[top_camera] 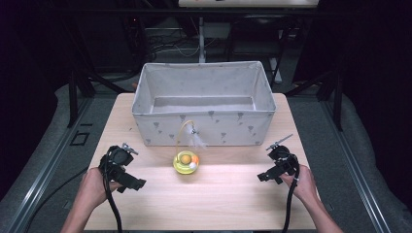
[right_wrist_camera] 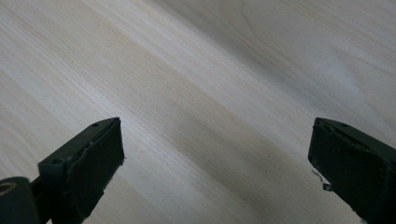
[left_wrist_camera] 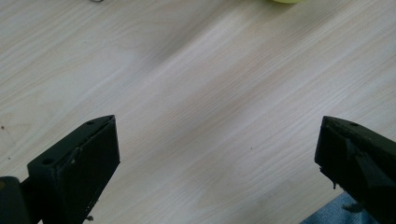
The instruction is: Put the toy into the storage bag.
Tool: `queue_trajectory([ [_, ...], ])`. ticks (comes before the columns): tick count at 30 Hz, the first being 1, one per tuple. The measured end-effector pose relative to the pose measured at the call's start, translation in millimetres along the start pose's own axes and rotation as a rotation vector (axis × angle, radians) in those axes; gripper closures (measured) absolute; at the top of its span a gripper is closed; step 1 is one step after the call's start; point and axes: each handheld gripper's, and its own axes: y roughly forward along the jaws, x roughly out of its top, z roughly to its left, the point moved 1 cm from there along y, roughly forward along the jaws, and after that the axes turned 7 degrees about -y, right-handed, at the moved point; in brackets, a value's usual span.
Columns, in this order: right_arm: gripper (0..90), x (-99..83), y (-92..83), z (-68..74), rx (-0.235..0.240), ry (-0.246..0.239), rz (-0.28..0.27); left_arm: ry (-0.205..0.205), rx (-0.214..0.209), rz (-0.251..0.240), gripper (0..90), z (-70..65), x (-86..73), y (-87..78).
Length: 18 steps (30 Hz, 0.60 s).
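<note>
A yellow-green round toy (top_camera: 186, 163) holding an orange ball and a white one sits at the table's middle, just in front of the bin. A curved wire with a white feather (top_camera: 198, 141) rises from it. My left gripper (top_camera: 130, 186) rests low over the wood at the front left, open, nothing between its jaws. In the left gripper view the left gripper (left_wrist_camera: 217, 123) frames bare wood, and the toy's rim (left_wrist_camera: 286, 1) peeks in at the top edge. My right gripper (top_camera: 268, 177) is at the front right, open and empty. The right gripper (right_wrist_camera: 217, 123) faces bare wood.
A large grey fabric bin (top_camera: 204, 127) with a small printed pattern stands open across the back half of the light wooden table (top_camera: 218, 199). Dark frames and cables lie beyond the table. A person's hands hold both grippers from the near edge.
</note>
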Motion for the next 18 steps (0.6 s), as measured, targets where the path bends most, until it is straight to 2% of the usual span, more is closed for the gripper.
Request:
queue_trajectory([
  [3,3.1,1.4,1.7,1.2,-0.002,-0.013,0.013,0.009,-0.004,-0.002,0.2,-1.7,4.3,-5.5],
  [7,3.1,0.5,2.0,0.6,0.005,-0.006,0.002,0.026,-0.014,-0.002,0.2,-3.7,12.1,-12.5],
  [9,3.2,-0.4,0.3,-0.3,-0.003,-0.007,0.008,0.031,-0.034,-0.001,0.2,-5.3,17.7,-15.6],
  [12,3.5,-1.2,0.5,0.5,0.003,-0.001,-0.003,0.058,-0.049,0.003,0.2,-11.1,31.5,-20.8],
  [14,3.5,-2.0,1.2,1.1,0.0,0.01,-0.016,0.063,-0.051,0.002,0.2,-12.8,35.5,-22.2],
  [15,3.5,-1.8,-0.3,-0.7,0.004,-0.008,0.005,0.073,-0.052,0.002,0.2,-14.5,40.5,-24.0],
  [16,3.5,-2.0,-0.5,-1.5,0.0,-0.01,0.01,0.085,-0.058,0.007,0.2,-17.4,47.2,-26.0],
  [17,3.5,-2.0,-0.5,-1.5,0.0,-0.01,0.01,0.085,-0.058,0.007,0.2,-17.4,47.2,-26.0],
  [18,3.6,-1.8,0.2,-0.6,0.004,-0.003,0.003,0.107,-0.057,0.015,0.2,-20.1,54.4,-27.7],
])
